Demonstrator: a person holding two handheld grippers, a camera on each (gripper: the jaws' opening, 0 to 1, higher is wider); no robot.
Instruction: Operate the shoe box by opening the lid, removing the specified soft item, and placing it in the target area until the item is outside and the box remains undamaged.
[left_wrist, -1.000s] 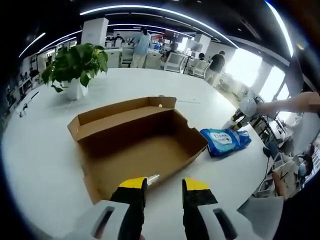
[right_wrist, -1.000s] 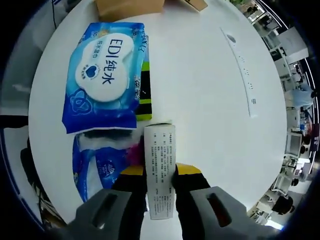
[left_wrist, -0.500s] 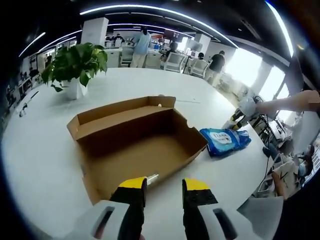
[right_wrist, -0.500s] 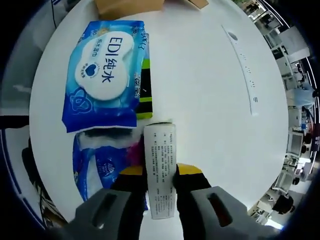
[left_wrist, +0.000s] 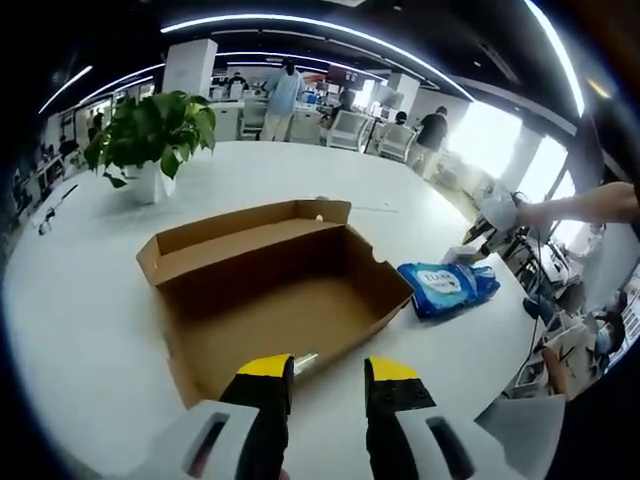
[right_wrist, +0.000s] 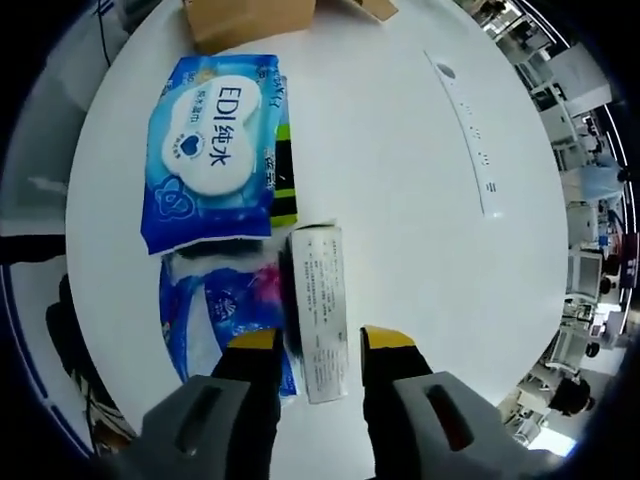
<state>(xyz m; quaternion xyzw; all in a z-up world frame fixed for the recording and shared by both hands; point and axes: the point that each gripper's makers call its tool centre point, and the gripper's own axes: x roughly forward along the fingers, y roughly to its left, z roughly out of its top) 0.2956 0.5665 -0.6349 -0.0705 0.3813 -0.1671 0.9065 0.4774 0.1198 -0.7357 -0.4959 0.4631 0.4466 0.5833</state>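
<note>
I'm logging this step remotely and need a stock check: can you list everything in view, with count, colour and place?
Shoe box: one, brown cardboard, open and empty, mid-table ahead of the left gripper.
Wet wipes pack: one, blue and white, flat on the table beyond the right gripper.
Second soft pack: one, blue with pink, beside the long carton.
Long carton: one, white with printed text, lying on the table between the right fingers, not clamped.
Potted plant: one, green in a white pot, far left of the table.
Table: one, white.
People: several, in the background office.
Left gripper: yellow-tipped fingers, open.
Right gripper: yellow-tipped fingers, open.
</note>
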